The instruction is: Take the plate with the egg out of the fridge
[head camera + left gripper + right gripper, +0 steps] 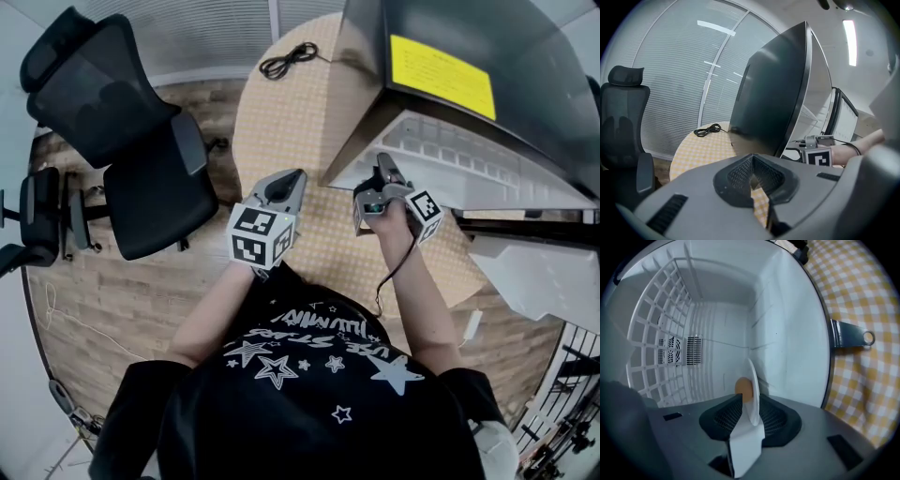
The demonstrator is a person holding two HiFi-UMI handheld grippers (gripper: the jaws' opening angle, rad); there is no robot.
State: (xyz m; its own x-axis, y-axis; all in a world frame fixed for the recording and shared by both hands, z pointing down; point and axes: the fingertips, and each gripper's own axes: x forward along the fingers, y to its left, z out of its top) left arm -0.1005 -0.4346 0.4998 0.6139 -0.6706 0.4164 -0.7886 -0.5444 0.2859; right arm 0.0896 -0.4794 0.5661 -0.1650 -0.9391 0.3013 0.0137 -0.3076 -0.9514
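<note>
In the right gripper view a white plate [753, 392] shows edge-on, with a brown egg [743, 387] resting against its face. My right gripper [749, 414] is shut on the plate's near rim, at the mouth of the white fridge interior [717, 333]. From the head view the right gripper [384, 167] sits at the open front of the dark fridge [469, 47]; plate and egg are hidden there. My left gripper [296, 178] hovers over the table to the fridge's left, jaws together and holding nothing [752, 177].
The fridge stands on a round table with a yellow checked cloth [281, 122]. A coiled black cable [288, 60] lies at its far side. A black office chair [131, 159] stands left of the table. A metal hinge bracket [851, 338] juts from the fridge's edge.
</note>
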